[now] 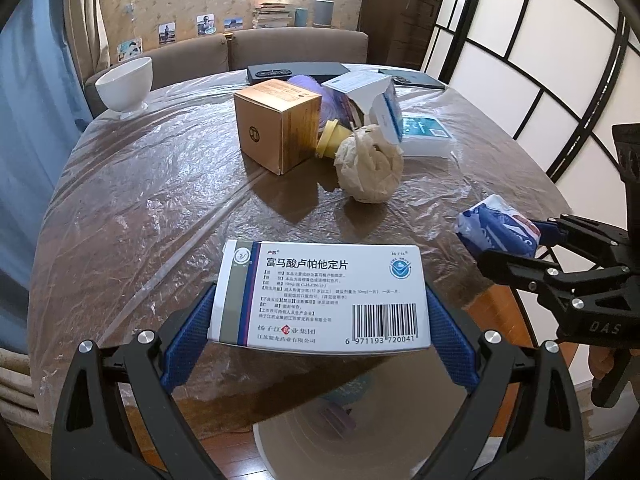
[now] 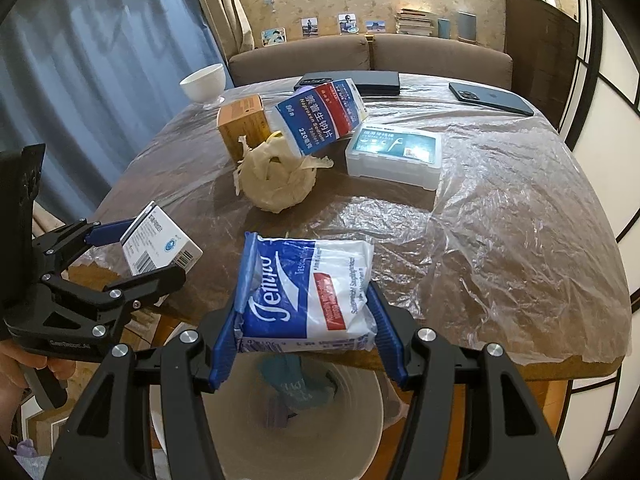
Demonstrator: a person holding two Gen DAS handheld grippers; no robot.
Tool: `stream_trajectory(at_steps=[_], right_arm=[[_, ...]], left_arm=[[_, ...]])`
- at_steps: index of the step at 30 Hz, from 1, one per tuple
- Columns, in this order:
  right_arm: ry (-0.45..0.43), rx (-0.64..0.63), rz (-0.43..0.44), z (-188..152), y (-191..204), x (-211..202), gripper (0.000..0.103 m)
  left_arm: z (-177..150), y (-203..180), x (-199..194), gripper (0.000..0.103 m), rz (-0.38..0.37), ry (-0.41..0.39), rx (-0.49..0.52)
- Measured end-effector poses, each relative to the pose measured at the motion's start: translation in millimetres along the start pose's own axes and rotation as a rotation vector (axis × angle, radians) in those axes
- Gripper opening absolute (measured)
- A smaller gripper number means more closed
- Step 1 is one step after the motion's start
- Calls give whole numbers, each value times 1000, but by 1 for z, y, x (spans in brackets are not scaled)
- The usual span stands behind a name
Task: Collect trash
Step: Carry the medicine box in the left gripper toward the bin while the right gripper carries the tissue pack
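The left gripper (image 1: 320, 316) has its jaws clamped on a white medicine box (image 1: 320, 296), one blue pad on each short side, the printed face and barcode turned up. The right gripper (image 2: 306, 320) has its jaws pressed onto a blue and white tissue pack (image 2: 308, 292), which bulges a little between the pads. Both held things hang just past the near edge of the counter (image 2: 500, 240), above the open mouth of a pale round bin (image 2: 356, 440) that stands on the floor below that edge; some bits of trash already lie in its bottom.

On the counter, which is draped with clear plastic film, a crumpled wad of paper (image 2: 276, 180) lies nearest that edge. Just behind it stand a brown cardboard box (image 2: 242, 124) and a blue and white tablet box (image 2: 320, 120) that leans tilted over the wad. To the right of the wad is a clear plastic floss case (image 2: 394, 152). A white bowl (image 2: 204, 82) sits at the far left corner of the counter, and a dark phone (image 2: 490, 98) lies at its far right.
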State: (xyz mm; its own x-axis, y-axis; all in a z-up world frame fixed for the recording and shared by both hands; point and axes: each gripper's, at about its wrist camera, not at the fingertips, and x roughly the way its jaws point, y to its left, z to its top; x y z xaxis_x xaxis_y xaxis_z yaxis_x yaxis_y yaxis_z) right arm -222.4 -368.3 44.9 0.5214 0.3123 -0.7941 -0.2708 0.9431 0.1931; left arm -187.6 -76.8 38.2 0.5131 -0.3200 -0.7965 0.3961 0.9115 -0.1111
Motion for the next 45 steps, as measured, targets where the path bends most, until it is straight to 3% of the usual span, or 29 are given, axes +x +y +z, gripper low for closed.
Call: stream_trajectory(at_steps=[45], right_arm=[[104, -87, 60, -46, 17, -19, 58]], left_arm=[[-54, -23, -29, 97, -56, 94, 32]])
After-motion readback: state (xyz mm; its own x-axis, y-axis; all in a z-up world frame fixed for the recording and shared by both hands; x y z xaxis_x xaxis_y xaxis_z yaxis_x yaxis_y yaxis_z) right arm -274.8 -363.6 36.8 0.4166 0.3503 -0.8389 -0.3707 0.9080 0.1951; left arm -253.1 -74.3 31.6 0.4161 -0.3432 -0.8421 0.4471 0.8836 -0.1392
